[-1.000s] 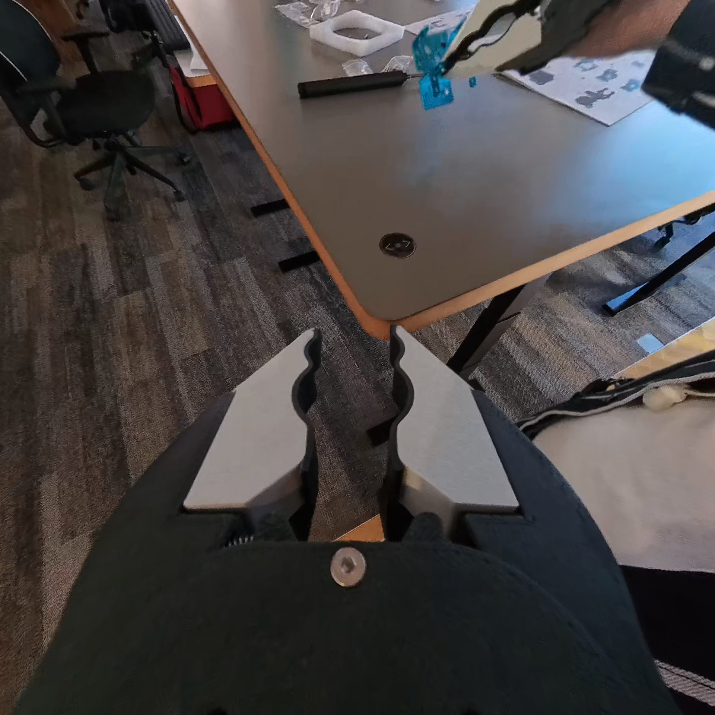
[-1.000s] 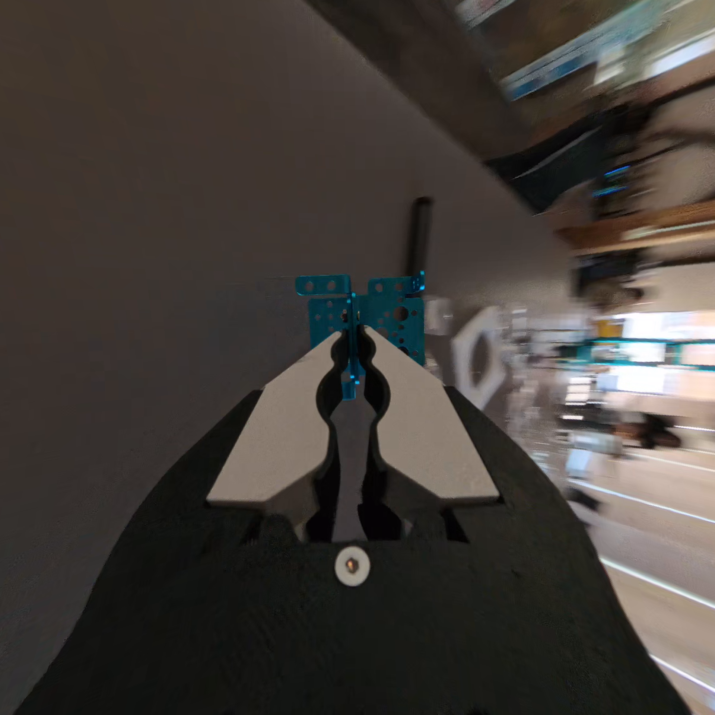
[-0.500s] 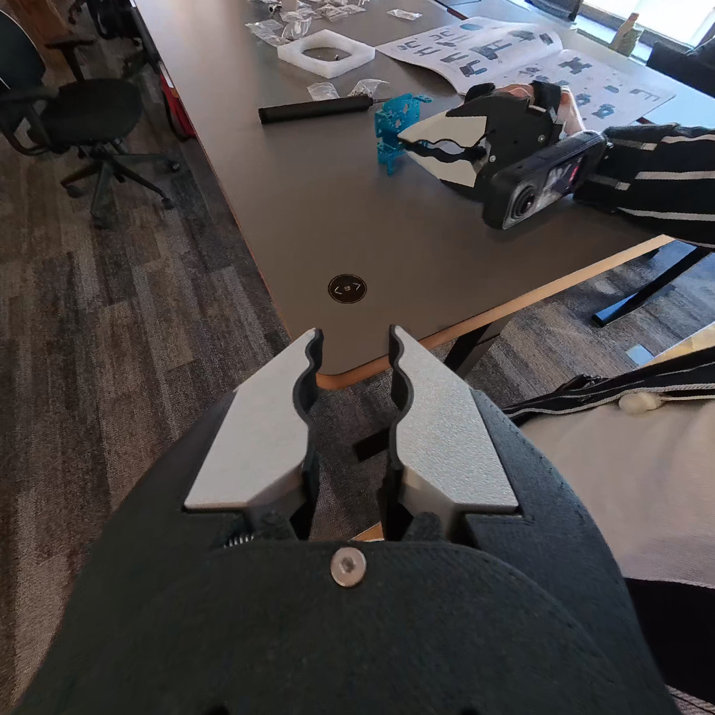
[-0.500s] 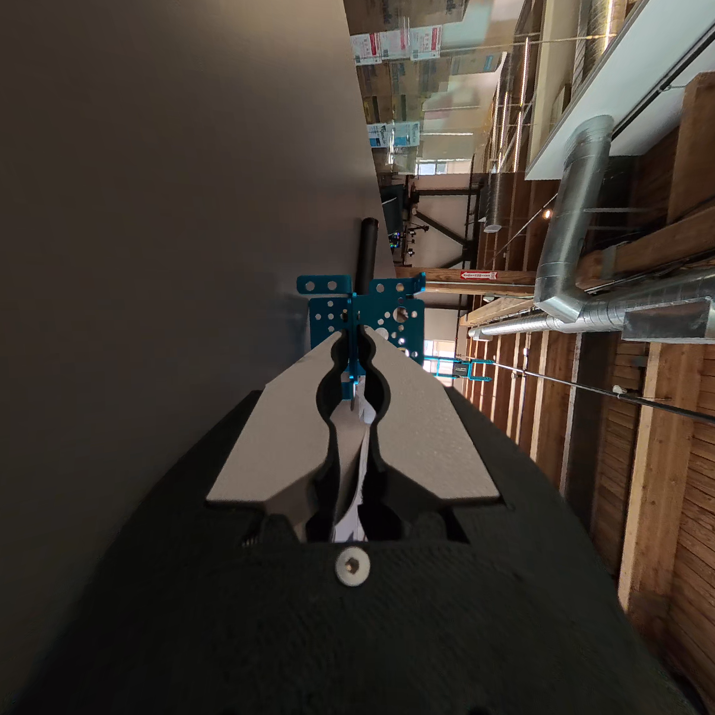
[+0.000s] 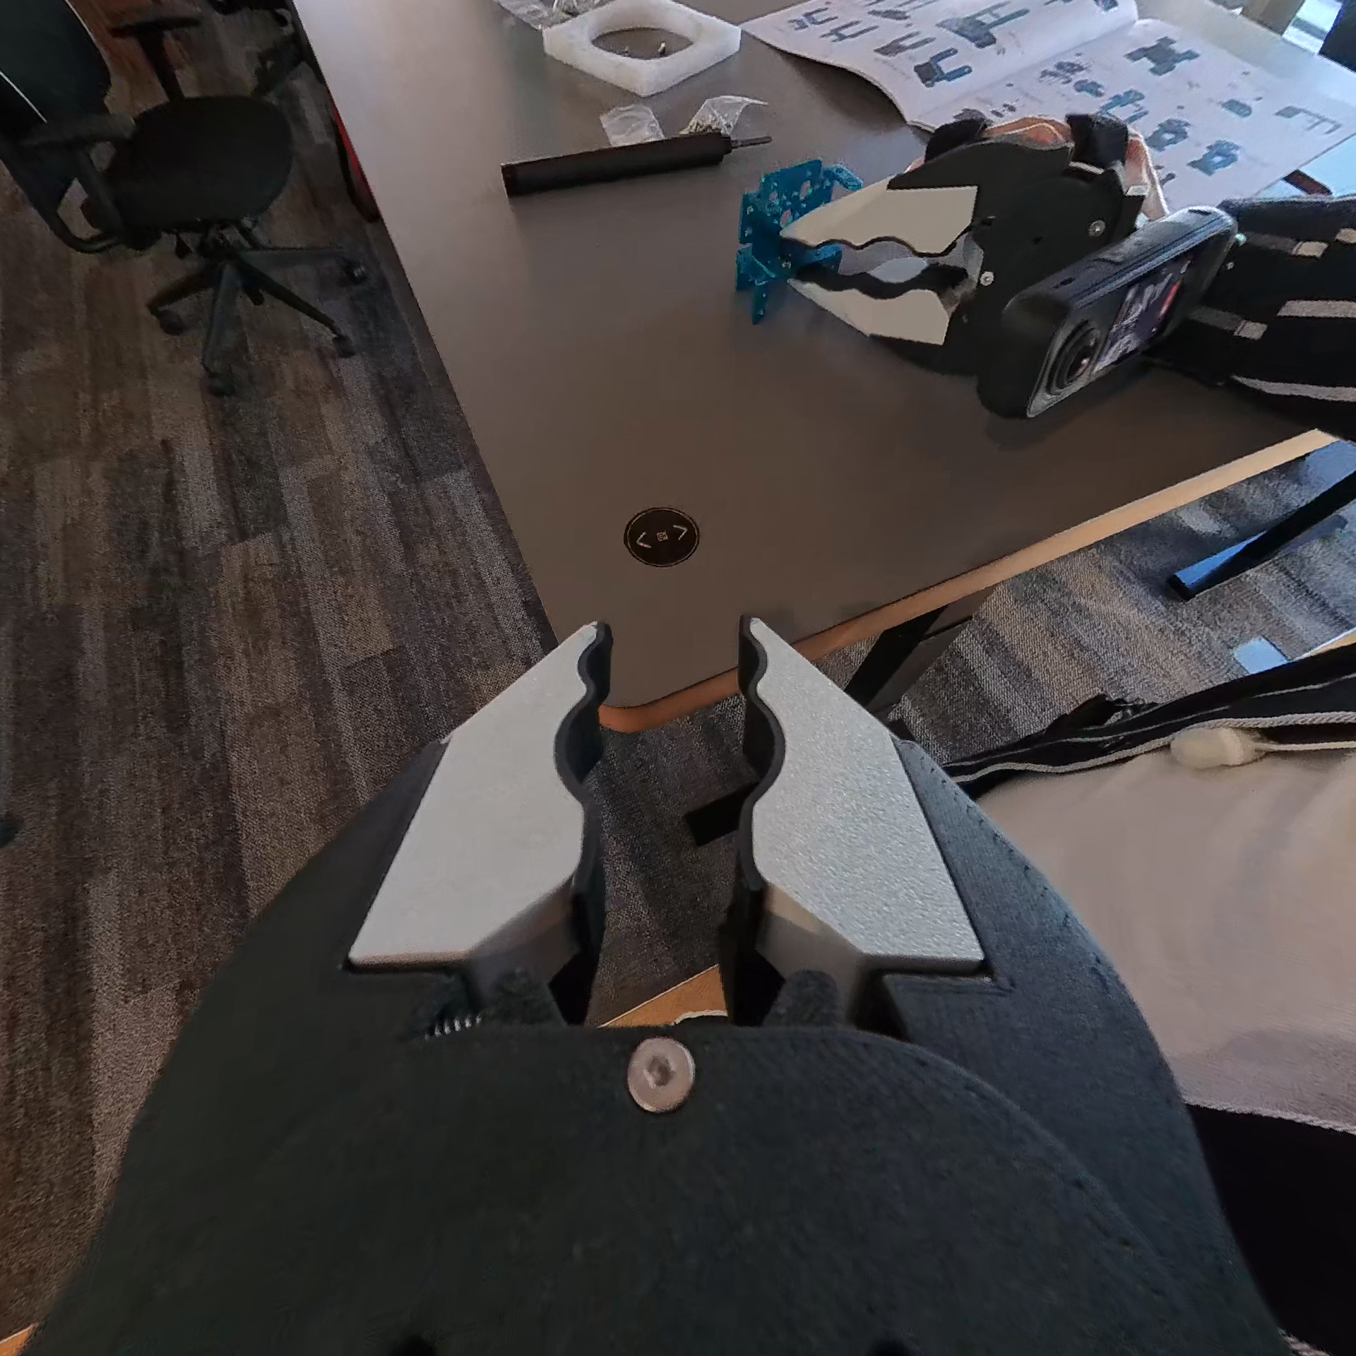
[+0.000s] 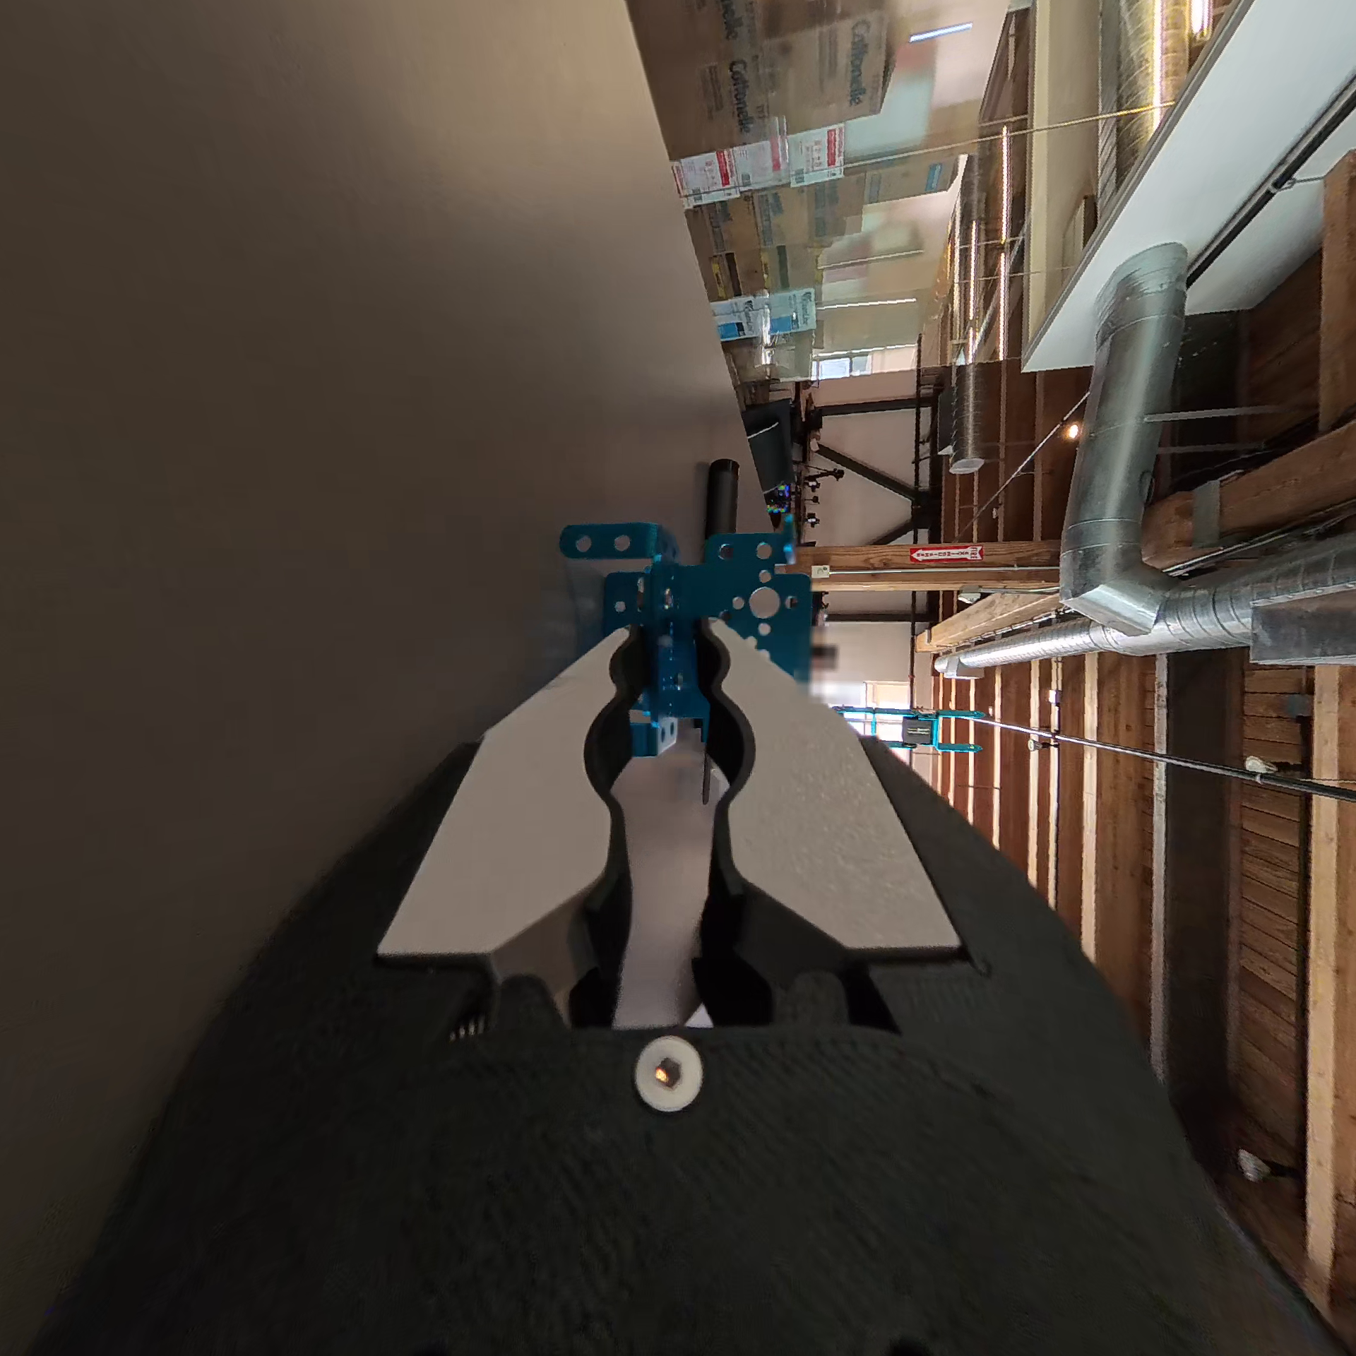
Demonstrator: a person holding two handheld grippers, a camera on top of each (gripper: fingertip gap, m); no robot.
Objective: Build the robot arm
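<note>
Left gripper [image 5: 673,638]: jaws wide apart, nothing between them; held off the table's near corner, above grey carpet [image 5: 220,587], touching nothing.

Right gripper [image 6: 669,637]: turned on its side over the table; jaws parted to a narrow gap at the tips, a blue tab lying in that gap; firm contact with the pads not clear from either view. Seen also from the left wrist view [image 5: 796,253], tips at the blue part.

Blue bracket assembly [image 6: 723,605]: perforated blue metal plates joined at angles; standing on the tabletop, just in front of and partly between the right gripper's tips. From the left wrist view [image 5: 781,220], mid-table, near the black handle.

Table [image 5: 587,367]: dark grey top, pale wood edge, rounded near corner.

Round black inset [image 5: 660,536]: set flush in the tabletop near the corner, well apart from both grippers.

Black cylindrical tool handle [image 5: 616,159]: lying flat beyond the bracket, thin shaft at one end.

White foam frame [image 5: 642,44]: square, open centre, at the far side of the table.

Small clear plastic bags [image 5: 631,121]: between foam frame and handle.

Printed instruction sheet [image 5: 1064,73]: spread open beyond the right gripper.

Striped sleeve [image 5: 1291,293]: dark with pale bands, behind the right gripper.

Office chair [image 5: 198,191]: black, on the carpet left of the table.
</note>
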